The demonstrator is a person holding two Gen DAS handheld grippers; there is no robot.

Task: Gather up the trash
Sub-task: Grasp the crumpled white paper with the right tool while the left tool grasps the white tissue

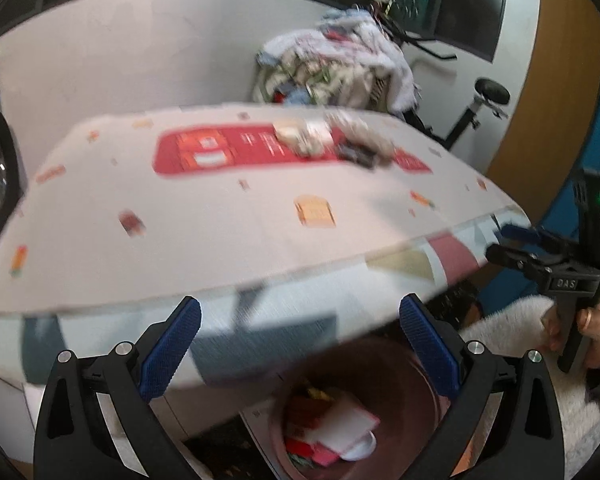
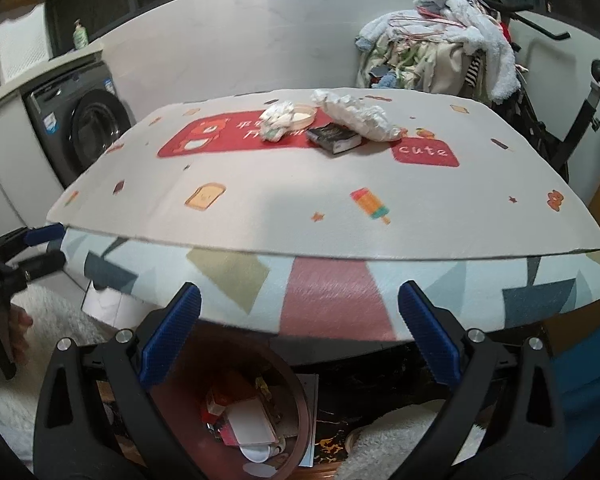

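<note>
The counter [image 2: 340,208] fills both views; the left view is smeared, so the things on it read clearly only from the right. Its edge hides part of the bin [image 2: 236,412] below, where paper scraps lie. At the far end sit crumpled tissue [image 2: 360,116], a wad [image 2: 276,118] against a dish [image 2: 304,114], and a dark box [image 2: 334,137]. Left tool [image 1: 300,344] and right tool [image 2: 300,332] both hang spread and empty.

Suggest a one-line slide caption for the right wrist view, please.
Open right gripper above a part-filled bin, facing crumpled trash on the table.
</note>
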